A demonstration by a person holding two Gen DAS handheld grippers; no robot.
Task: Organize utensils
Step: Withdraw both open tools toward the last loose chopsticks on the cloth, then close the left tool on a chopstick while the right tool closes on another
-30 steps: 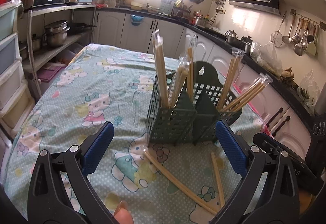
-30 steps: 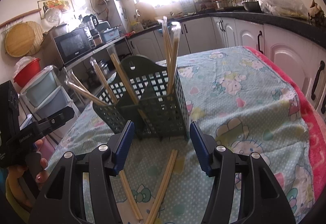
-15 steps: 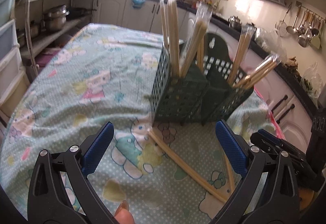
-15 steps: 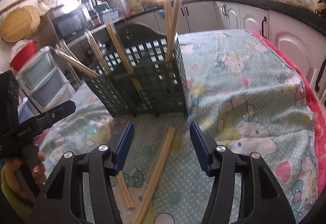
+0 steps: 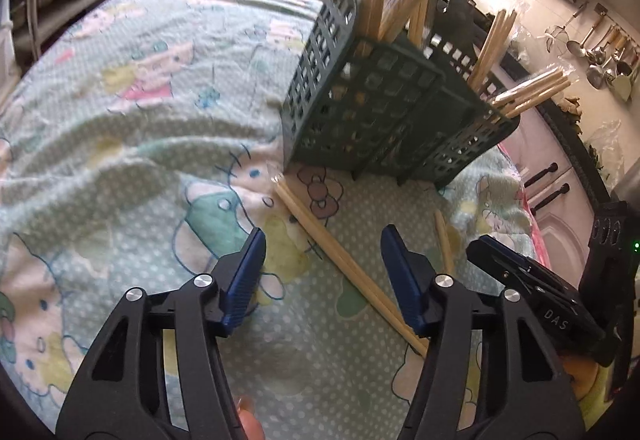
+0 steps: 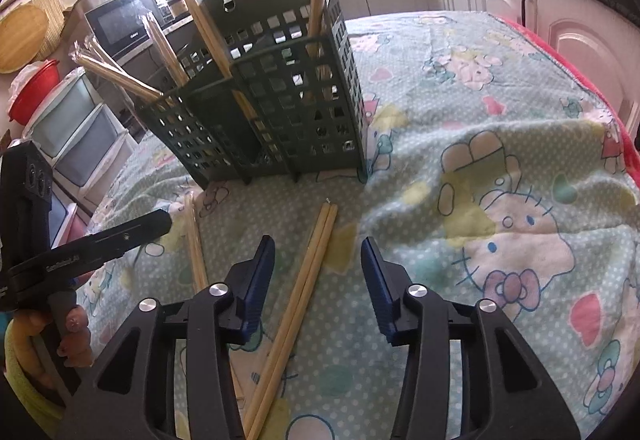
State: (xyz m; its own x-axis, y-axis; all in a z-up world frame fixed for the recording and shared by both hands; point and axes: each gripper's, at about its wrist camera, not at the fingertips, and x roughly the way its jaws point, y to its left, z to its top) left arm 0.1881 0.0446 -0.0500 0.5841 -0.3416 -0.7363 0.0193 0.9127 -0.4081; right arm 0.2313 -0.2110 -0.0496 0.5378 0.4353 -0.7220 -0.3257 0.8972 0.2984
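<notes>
Cartoon-print tablecloth (image 6: 500, 127) under green caddy (image 6: 280, 119), loose chopsticks (image 6: 304, 280).

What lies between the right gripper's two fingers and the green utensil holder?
In the right wrist view, a chopstick pair lies on the tablecloth between the open right gripper and the green holder, its tip stopping short of the holder.

"DAS" on right claw (image 5: 556, 314)

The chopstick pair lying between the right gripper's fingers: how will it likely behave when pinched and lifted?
The chopstick pair looks like thin, straight wood, so probably stiff and light. It is long and lies lengthwise between the right gripper's open fingers, so a pinch near one end may let it droop or pivot. Being two loose sticks on soft tablecloth, they may split apart or slip.
</notes>
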